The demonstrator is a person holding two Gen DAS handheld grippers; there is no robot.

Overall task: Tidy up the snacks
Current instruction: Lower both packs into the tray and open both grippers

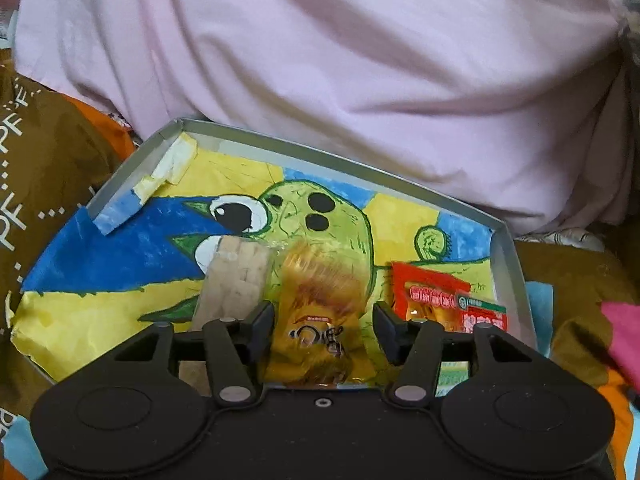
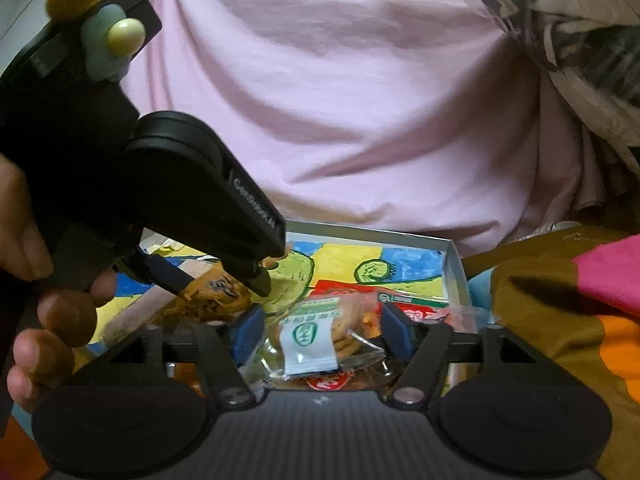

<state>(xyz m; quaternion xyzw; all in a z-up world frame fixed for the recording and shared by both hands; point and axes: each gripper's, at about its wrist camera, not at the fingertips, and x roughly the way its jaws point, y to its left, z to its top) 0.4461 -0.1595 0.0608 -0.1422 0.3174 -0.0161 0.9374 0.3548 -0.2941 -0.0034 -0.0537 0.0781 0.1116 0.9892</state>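
A shallow grey tray (image 1: pixel 506 264) lined with a cartoon drawing holds the snacks. My left gripper (image 1: pixel 324 324) is open, its fingers on either side of an orange snack packet (image 1: pixel 316 300), blurred, with gaps showing. A pale wafer pack (image 1: pixel 234 276) lies left of it and a red packet (image 1: pixel 436 296) to its right. My right gripper (image 2: pixel 320 334) is open around a clear pack of biscuits with a white label (image 2: pixel 310 340). The left gripper (image 2: pixel 224 280) shows in the right wrist view over the orange packet (image 2: pixel 214 288).
A person in a pink shirt (image 1: pixel 320 60) sits just behind the tray. Brown and orange patterned bedding (image 1: pixel 44 152) surrounds the tray. A pink cloth (image 2: pixel 612 268) lies at the right. A bare hand (image 2: pixel 48 320) holds the left gripper.
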